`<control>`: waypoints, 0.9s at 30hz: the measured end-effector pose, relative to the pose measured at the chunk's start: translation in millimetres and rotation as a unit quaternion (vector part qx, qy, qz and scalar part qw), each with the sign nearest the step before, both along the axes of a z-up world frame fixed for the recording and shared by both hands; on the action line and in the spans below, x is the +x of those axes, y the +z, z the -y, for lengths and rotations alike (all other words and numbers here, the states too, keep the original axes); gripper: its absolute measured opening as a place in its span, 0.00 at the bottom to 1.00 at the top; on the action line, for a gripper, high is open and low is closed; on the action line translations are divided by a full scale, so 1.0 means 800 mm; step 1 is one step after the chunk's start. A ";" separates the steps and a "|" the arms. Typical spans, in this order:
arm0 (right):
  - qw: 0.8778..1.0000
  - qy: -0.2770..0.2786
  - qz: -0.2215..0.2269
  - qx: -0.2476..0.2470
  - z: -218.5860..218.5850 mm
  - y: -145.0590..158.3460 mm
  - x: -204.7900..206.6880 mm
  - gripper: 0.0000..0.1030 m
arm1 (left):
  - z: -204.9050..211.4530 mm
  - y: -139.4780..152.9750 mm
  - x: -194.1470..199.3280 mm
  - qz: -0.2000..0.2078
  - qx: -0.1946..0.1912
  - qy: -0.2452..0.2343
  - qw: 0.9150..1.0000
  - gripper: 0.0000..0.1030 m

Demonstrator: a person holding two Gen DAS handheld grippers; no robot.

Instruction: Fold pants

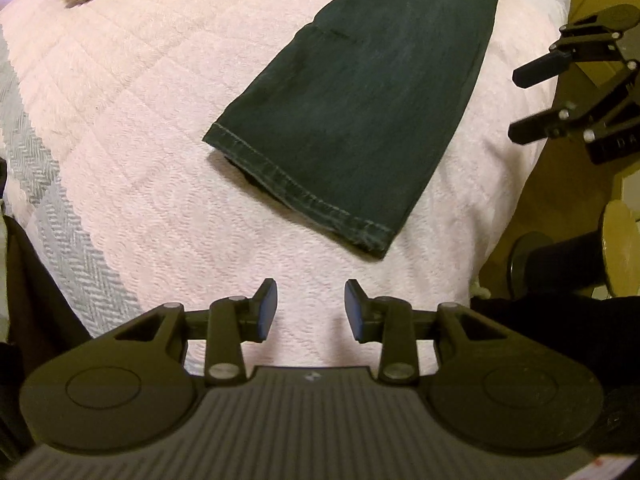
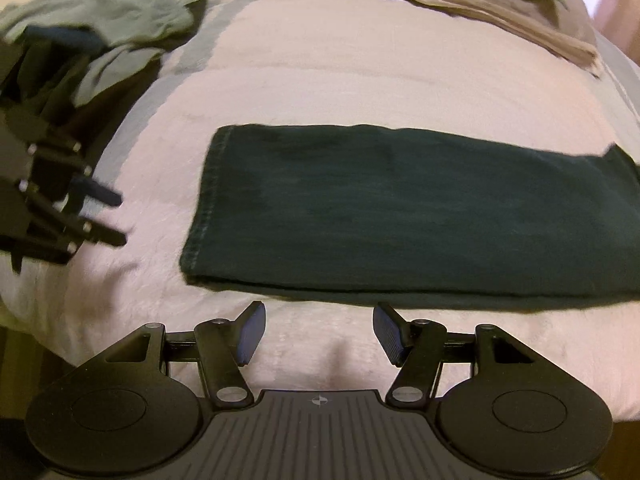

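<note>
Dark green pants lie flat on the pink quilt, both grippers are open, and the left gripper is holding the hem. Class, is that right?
Not quite. The left gripper holds nothing: in the left wrist view its open jaws sit short of the hem of the dark green pants. The pants do lie flat on the pink quilt, and the right gripper is open too.

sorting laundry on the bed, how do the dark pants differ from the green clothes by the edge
The pants are dark and lie flat and smooth, legs stacked, in the middle of the blanket; the green clothes are pale and crumpled in a heap near its striped edge. The pants show a stitched hem; the heap shows no clear edge. Neither is touched by a gripper.
</note>
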State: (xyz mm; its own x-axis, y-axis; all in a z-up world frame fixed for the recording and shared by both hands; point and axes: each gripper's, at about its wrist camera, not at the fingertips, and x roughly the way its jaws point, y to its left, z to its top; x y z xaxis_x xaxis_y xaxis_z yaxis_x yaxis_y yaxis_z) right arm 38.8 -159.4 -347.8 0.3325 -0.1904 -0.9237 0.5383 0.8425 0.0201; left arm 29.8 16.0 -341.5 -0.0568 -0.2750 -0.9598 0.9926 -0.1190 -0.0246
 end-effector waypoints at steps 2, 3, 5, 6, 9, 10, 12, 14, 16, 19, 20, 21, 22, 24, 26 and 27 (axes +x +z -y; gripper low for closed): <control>0.999 0.029 -0.006 -0.016 -0.012 -0.008 0.011 0.55 | -0.001 0.001 0.004 0.010 -0.011 -0.019 1.000 0.39; 0.999 0.046 -0.009 -0.026 -0.020 -0.013 0.016 0.55 | -0.001 0.003 0.005 0.019 -0.023 -0.032 0.999 0.45; 0.995 0.086 -0.013 -0.044 -0.035 -0.026 0.026 0.55 | -0.002 0.004 0.009 0.041 -0.045 -0.065 0.996 0.62; 0.992 0.108 -0.016 -0.058 -0.045 -0.033 0.032 0.55 | -0.002 0.004 0.012 0.054 -0.055 -0.087 0.993 0.64; 0.979 0.175 -0.024 -0.106 -0.076 -0.060 0.053 0.55 | -0.001 0.002 0.021 0.088 -0.081 -0.153 0.981 0.73; 0.972 0.199 -0.029 -0.124 -0.088 -0.071 0.061 0.55 | -0.001 0.000 0.025 0.098 -0.087 -0.174 0.976 0.75; 0.956 0.241 -0.038 -0.160 -0.106 -0.090 0.071 0.55 | 0.001 -0.003 0.036 0.113 -0.098 -0.210 0.966 0.77; 0.937 0.284 -0.051 -0.196 -0.123 -0.111 0.080 0.55 | 0.006 -0.007 0.047 0.119 -0.102 -0.233 0.960 0.79; 0.919 0.318 -0.067 -0.224 -0.134 -0.131 0.086 0.55 | 0.010 -0.012 0.053 0.124 -0.108 -0.250 0.954 0.82; 0.888 0.365 -0.081 -0.267 -0.147 -0.158 0.086 0.55 | 0.019 -0.021 0.059 0.123 -0.112 -0.272 0.948 0.82; 0.881 0.374 -0.081 -0.277 -0.149 -0.163 0.085 0.54 | 0.021 -0.025 0.060 0.123 -0.113 -0.280 0.945 0.82; 0.879 0.376 -0.078 -0.283 -0.148 -0.165 0.084 0.42 | 0.021 -0.030 0.060 0.125 -0.114 -0.289 0.942 0.82; 0.882 0.371 -0.071 -0.283 -0.146 -0.163 0.083 0.30 | 0.021 -0.033 0.058 0.128 -0.116 -0.300 0.938 0.82; 0.897 0.341 -0.046 -0.277 -0.135 -0.145 0.080 0.09 | 0.018 -0.038 0.052 0.134 -0.124 -0.327 0.927 0.83; 0.917 0.301 -0.011 -0.260 -0.119 -0.114 0.075 0.08 | 0.014 -0.041 0.047 0.138 -0.138 -0.359 0.913 0.84; 0.927 0.279 0.005 -0.251 -0.110 -0.096 0.073 0.07 | 0.013 -0.042 0.044 0.142 -0.147 -0.373 0.905 0.85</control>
State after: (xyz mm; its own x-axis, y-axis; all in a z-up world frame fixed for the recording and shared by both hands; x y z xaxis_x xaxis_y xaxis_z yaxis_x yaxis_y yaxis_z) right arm 96.9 -71.6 -424.7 0.5175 -0.3905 -0.7614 0.0171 0.8943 -0.4471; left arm 64.9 5.4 -375.1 -0.0942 -0.5076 -0.8564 0.5943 -0.7189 0.3607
